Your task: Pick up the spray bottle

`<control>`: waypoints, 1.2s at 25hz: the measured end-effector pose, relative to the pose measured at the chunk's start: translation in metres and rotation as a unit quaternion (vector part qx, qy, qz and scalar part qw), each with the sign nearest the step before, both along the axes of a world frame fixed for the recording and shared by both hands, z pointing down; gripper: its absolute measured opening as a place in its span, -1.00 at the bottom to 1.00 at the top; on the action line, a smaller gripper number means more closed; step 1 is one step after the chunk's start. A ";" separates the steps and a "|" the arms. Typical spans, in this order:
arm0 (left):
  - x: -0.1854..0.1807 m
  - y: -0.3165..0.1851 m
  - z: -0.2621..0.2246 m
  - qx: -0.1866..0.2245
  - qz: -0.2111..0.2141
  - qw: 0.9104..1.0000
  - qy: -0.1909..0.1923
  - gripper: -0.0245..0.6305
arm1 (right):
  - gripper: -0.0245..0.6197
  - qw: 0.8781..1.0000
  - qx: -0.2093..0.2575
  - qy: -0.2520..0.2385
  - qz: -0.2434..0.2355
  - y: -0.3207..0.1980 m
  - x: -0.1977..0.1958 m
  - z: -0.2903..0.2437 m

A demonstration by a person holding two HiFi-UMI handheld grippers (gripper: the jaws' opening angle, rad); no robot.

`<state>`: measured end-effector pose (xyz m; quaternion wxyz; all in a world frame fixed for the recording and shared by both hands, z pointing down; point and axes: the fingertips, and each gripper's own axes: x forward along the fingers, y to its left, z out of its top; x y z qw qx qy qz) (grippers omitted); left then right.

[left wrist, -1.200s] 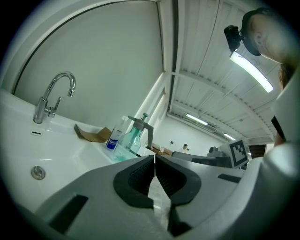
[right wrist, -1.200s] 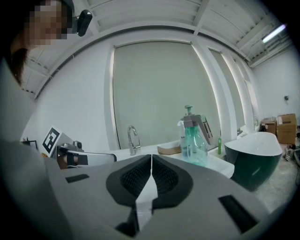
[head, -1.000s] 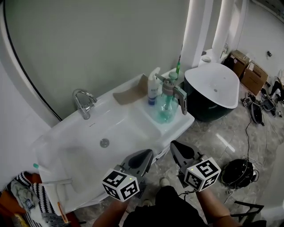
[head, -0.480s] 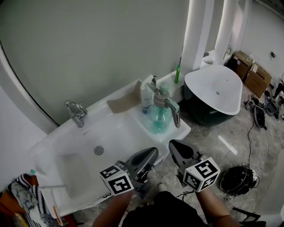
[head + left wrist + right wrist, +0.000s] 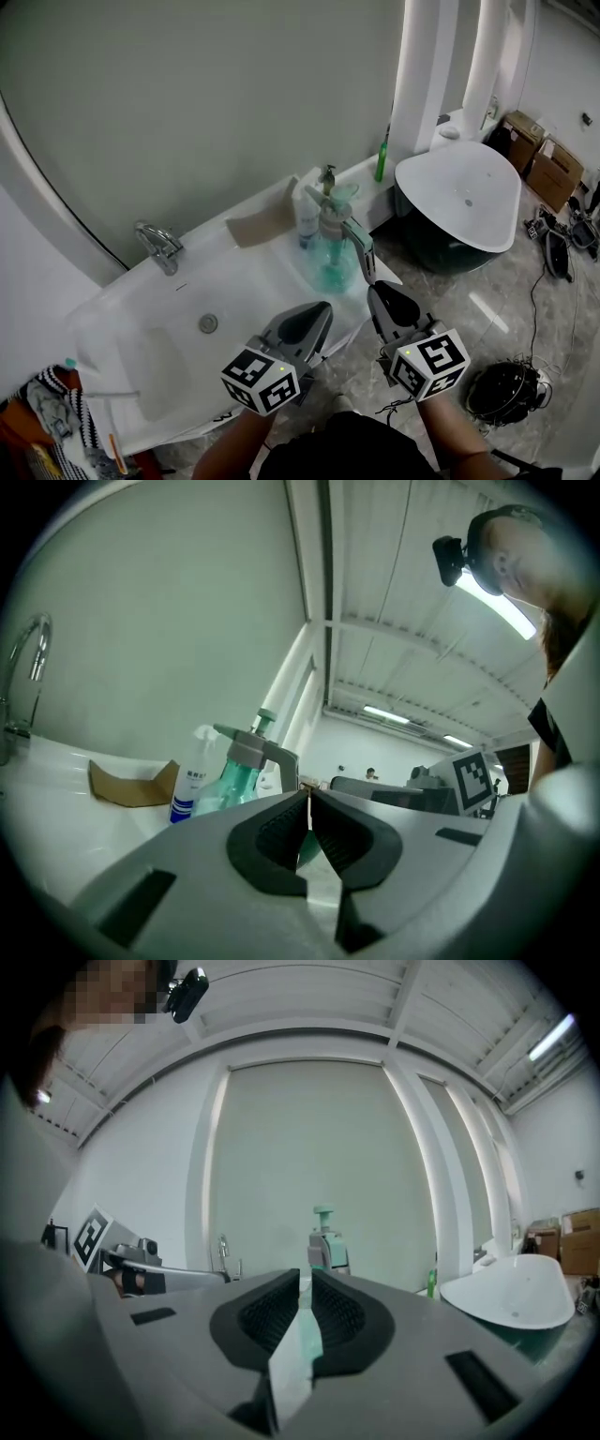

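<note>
Head view: left claw (image 5: 312, 324) and right claw (image 5: 382, 302) sit closer to the teal spray bottle (image 5: 332, 251) on the sink (image 5: 248, 281) ledge than a second ago. Left gripper view: claw pinched together, empty. Right gripper view: same, bottle dead ahead. Still just the approach imo, no grab yet.

The left gripper (image 5: 317, 317) and right gripper (image 5: 381, 294) point level, closed.

Bright, even light from ceiling strips (image 5: 495, 611), glare streak on floor (image 5: 487, 311), heavy fisheye edges, close foreground soft.
</note>
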<state>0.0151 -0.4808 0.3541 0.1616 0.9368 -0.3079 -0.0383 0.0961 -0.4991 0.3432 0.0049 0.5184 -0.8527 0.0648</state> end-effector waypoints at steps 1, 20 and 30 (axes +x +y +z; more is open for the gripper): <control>0.001 -0.002 0.001 -0.002 -0.002 1.000 -0.001 -0.89 | -0.90 1.000 0.005 0.000 0.007 -0.003 0.005 -0.003; 0.000 -0.048 0.004 -0.008 -0.066 0.997 -0.027 -0.89 | -0.35 0.999 0.007 0.007 -0.037 -0.073 0.004 -0.007; -0.011 -0.077 0.012 -0.017 -0.101 0.994 -0.029 -0.89 | -0.32 0.998 -0.002 0.018 -0.057 -0.110 -0.017 0.001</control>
